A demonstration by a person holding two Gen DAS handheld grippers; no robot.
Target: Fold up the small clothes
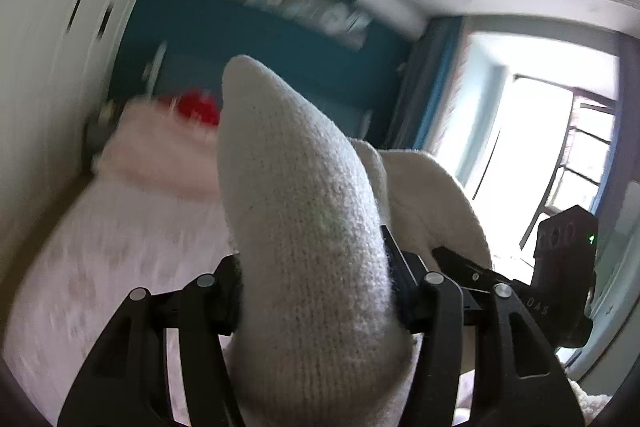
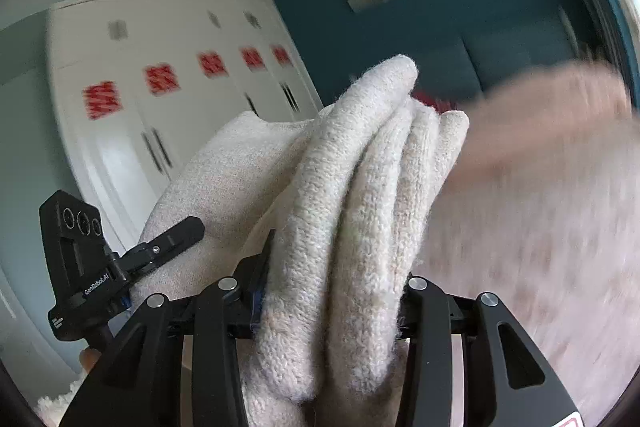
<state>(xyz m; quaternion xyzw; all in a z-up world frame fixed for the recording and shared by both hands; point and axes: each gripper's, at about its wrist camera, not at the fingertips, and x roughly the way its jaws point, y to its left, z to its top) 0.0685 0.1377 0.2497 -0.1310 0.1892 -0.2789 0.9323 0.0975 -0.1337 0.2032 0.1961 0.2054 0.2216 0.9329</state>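
In the left wrist view, the left hand-held gripper (image 1: 316,291) has its jaws partly apart and pressed on a thick fold of a cream knitted garment (image 1: 296,195), which sticks up between them above a pink bed (image 1: 132,227). The other gripper shows at the right edge, in the same cloth.

In the right wrist view, the right hand-held gripper (image 2: 332,295) is likewise part-closed, pinching a bunched, several-layered fold of the garment (image 2: 360,187). The left gripper (image 2: 168,239) bites the cloth at left. White wardrobe doors (image 2: 160,99) stand behind, blurred.
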